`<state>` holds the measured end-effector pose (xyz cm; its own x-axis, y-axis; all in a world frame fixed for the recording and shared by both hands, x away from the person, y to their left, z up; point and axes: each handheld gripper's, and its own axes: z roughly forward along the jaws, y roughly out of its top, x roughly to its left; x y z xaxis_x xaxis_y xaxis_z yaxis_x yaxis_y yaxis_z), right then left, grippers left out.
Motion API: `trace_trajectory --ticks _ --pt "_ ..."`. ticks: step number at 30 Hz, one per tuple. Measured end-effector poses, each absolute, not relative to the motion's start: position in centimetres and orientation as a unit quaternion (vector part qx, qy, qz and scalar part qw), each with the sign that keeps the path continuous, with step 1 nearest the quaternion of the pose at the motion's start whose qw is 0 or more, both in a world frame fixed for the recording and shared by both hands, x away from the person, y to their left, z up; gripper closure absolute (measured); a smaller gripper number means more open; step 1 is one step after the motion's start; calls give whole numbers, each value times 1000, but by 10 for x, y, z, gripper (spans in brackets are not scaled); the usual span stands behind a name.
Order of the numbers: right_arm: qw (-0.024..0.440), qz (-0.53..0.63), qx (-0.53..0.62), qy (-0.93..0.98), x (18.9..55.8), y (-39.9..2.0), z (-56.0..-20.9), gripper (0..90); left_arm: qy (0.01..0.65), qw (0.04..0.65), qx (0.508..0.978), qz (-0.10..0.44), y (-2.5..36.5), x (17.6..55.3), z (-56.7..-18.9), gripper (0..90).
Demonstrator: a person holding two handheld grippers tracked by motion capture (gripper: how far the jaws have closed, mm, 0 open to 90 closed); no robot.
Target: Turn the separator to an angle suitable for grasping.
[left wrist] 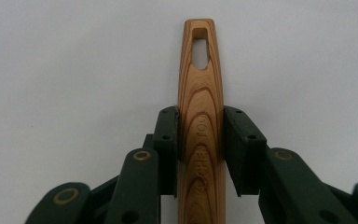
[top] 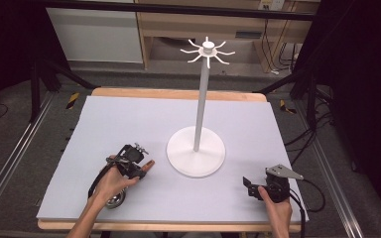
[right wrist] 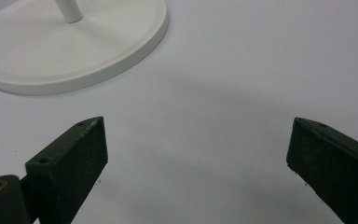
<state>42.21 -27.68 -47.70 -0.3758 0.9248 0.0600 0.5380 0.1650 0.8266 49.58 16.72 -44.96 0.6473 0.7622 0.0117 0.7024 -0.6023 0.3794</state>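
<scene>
left gripper (left wrist: 200, 149): its fingers (left wrist: 166, 140) are clamped on the flat wooden handle with a slotted hanging hole (left wrist: 200, 121), low over the pale grey bench (top: 129, 119); in the high view a round metal end (top: 115, 200) shows under the hand, touching the surface. right gripper (right wrist: 198, 163): fingers spread wide, holding nothing, near the round base of the white stand with hook arms (top: 197, 148). judged progress: utensil grasped; lifting it and hanging its slot on a hook (top: 208, 48) remain.
</scene>
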Motion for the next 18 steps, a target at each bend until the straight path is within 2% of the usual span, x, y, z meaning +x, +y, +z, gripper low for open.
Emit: trace_trajectory --ticks 18 --pt "238 404 505 725 422 -277 -478 56 410 274 861 124 192 473 -425 673"
